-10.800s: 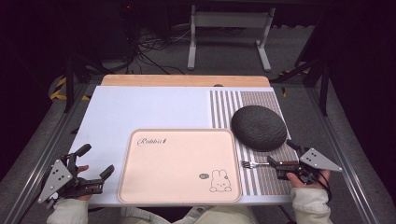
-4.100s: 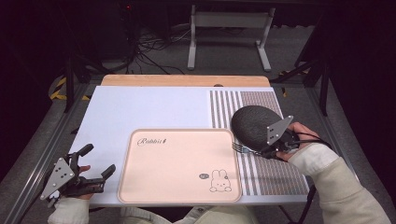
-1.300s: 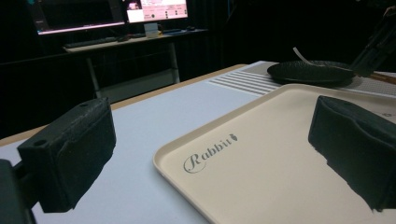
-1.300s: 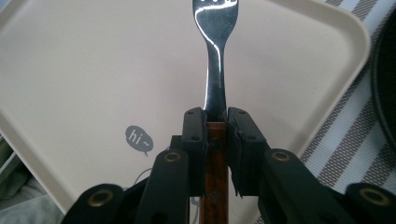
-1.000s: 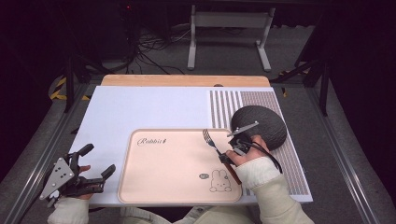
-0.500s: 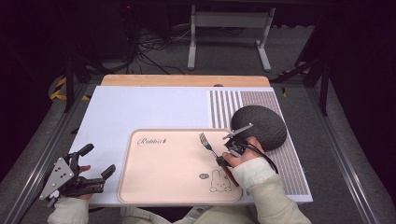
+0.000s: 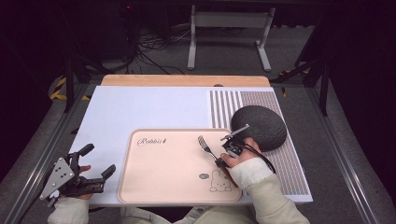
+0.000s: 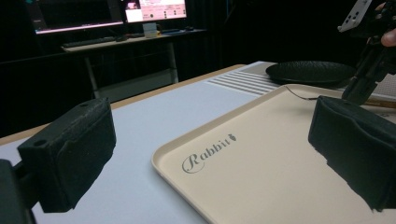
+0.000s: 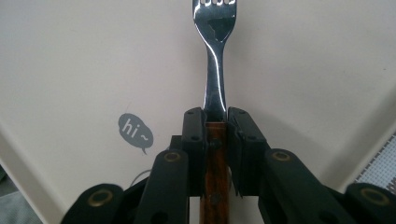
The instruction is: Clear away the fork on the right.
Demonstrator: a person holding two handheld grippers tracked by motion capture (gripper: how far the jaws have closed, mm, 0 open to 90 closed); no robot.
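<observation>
A fork (image 7: 205, 145) with a steel head and wooden handle (image 9: 215, 154) is clamped by its handle in my right gripper (image 7: 220, 161), shut on it. Its tines (image 9: 214, 10) point up-left over the right part of the pink tray (image 7: 163, 182), close above the surface. The tray carries "Rabbit" lettering (image 8: 205, 156) and a small rabbit drawing (image 7: 218, 179). My left gripper (image 7: 95, 161) rests at the table's front left corner, beside the tray's left edge, open with nothing between its pads (image 8: 70, 154). The right gripper (image 8: 359, 86) appears far off in the left gripper view.
A dark round plate (image 7: 259, 127) lies upside down on the striped placemat (image 7: 275, 154) just behind my right hand. The white tabletop (image 7: 149, 107) stretches behind the tray. A metal stand (image 7: 229, 28) and cables lie on the floor beyond.
My right gripper carried the fork from beside the plate leftward and toward me, over the tray, then shifted slightly nearer in the last second. The left gripper stayed put.
</observation>
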